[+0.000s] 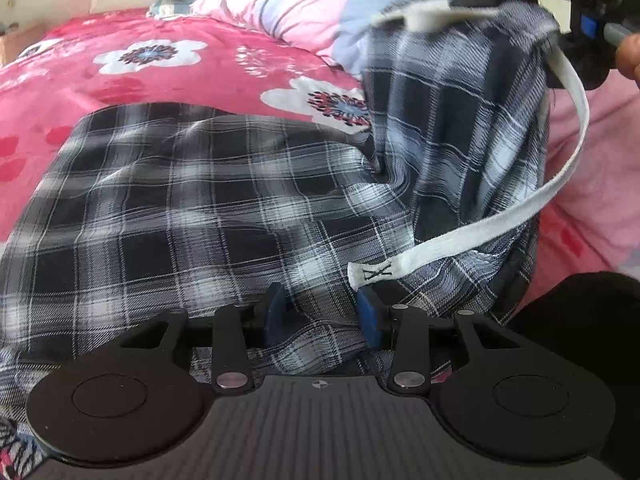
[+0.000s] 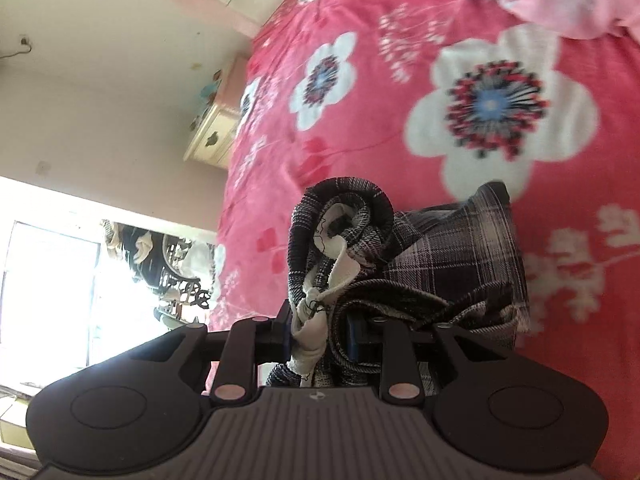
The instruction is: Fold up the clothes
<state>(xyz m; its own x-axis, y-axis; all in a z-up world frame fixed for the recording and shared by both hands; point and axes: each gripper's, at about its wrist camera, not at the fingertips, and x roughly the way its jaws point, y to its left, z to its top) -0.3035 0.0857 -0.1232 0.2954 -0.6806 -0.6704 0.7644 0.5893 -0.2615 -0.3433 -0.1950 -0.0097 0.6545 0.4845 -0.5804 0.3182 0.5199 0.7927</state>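
Plaid garment (image 1: 192, 200) on pink floral bedspread (image 1: 120, 72), pillow (image 1: 304, 4) behind

Around me: a red floral bedspread (image 2: 360, 128) with white flowers covering the bed; a pink and pale-blue quilt (image 1: 312, 4) bunched at its far end; a cream bedside cabinet (image 2: 214, 132) against the wall; a bright window (image 2: 48, 288).

I'm counting one plaid garment (image 1: 208, 200) | one white drawstring (image 1: 520, 216) | two grippers: left gripper (image 1: 322, 316), right gripper (image 2: 320, 330) | one pink floral blanket (image 1: 160, 64) | one pale pillow (image 1: 304, 4) | one nightstand (image 2: 214, 136)
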